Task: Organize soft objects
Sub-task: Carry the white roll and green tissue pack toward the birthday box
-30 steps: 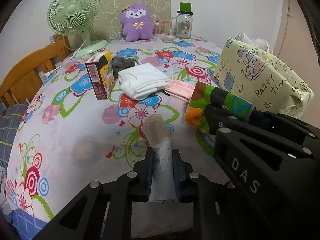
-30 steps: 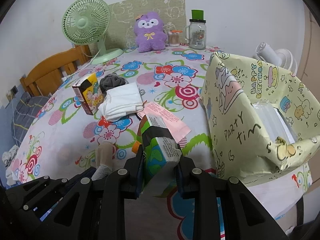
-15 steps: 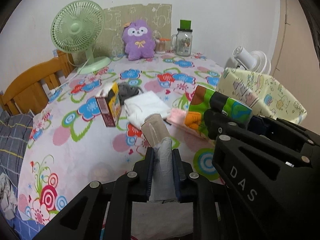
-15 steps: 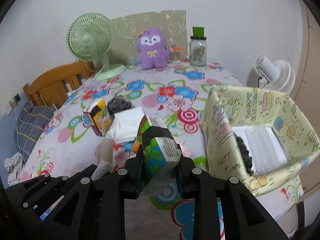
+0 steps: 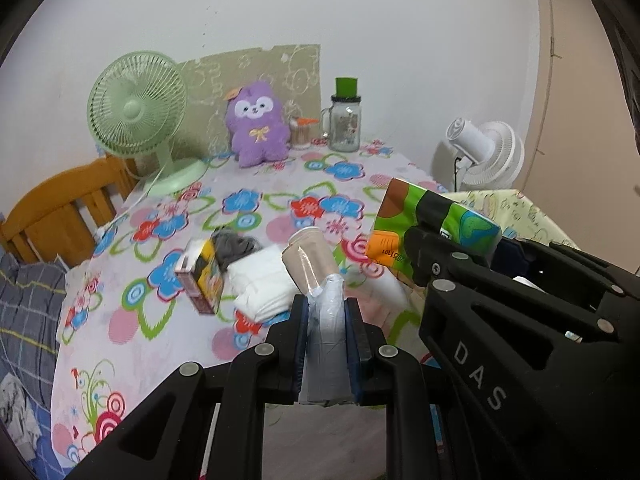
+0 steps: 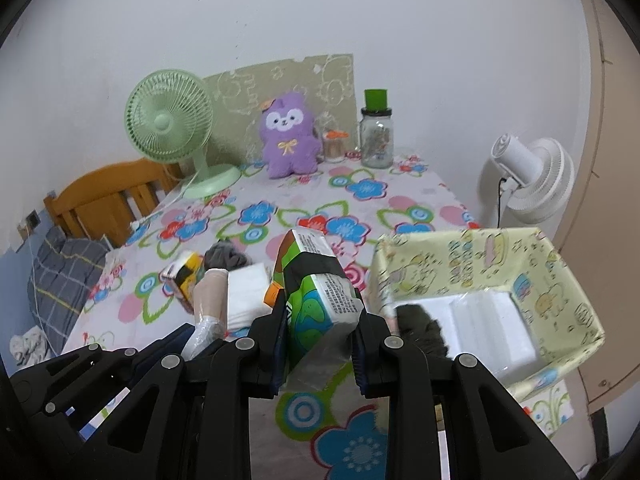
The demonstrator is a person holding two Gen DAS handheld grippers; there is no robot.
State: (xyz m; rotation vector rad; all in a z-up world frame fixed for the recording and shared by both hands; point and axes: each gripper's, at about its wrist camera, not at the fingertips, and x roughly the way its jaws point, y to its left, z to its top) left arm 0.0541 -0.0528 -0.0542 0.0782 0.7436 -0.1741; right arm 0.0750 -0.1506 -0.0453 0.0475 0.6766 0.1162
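Green-and-orange printed plastic is wrapping the soft tissue pack [image 6: 316, 300] that the right gripper [image 6: 320, 344] is clamping between its pads, above the flower-patterned tablecloth [image 6: 360, 196]. Just to its right, the pale yellow cartoon-print box [image 6: 560, 280] is standing open, holding white packets and something dark. The left gripper [image 5: 327, 344] is pinching a beige roll in clear plastic wrap [image 5: 316, 268], also off the table. Beyond them, a folded white cloth [image 5: 260, 280], a grey bundle [image 5: 234, 245] and a small yellow-and-red carton [image 5: 202, 280] are lying together on the cloth.
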